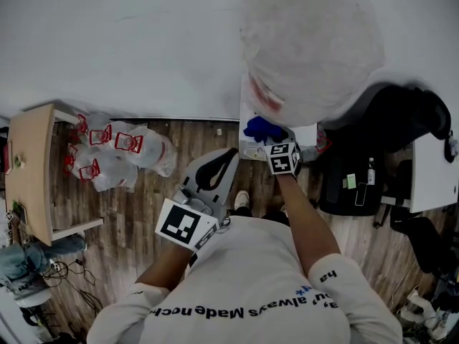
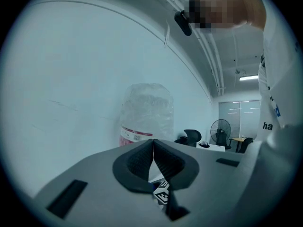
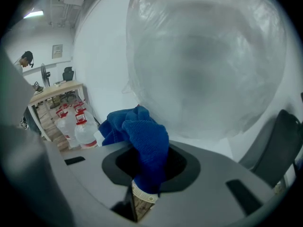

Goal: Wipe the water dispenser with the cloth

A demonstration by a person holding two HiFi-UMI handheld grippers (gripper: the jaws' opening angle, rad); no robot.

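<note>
The water dispenser carries a big bottle (image 1: 308, 49) wrapped in clear plastic; it fills the right gripper view (image 3: 203, 60) and stands ahead in the left gripper view (image 2: 147, 115). My right gripper (image 1: 267, 138) is shut on a bunched blue cloth (image 1: 262, 129), held against the dispenser's front just under the bottle. In its own view, the cloth (image 3: 142, 136) bulges up out of the right gripper (image 3: 147, 167). My left gripper (image 1: 228, 156) hangs lower and to the left, away from the dispenser. Seen along its own jaws, the left gripper (image 2: 153, 150) is shut with nothing in it.
Several water jugs with red caps (image 1: 115, 153) lie on the wooden floor by the wall, next to a wooden table (image 1: 32, 170). A black office chair (image 1: 387, 142) and a white desk (image 1: 434, 170) stand to the right of the dispenser. A person (image 3: 26, 60) stands far off.
</note>
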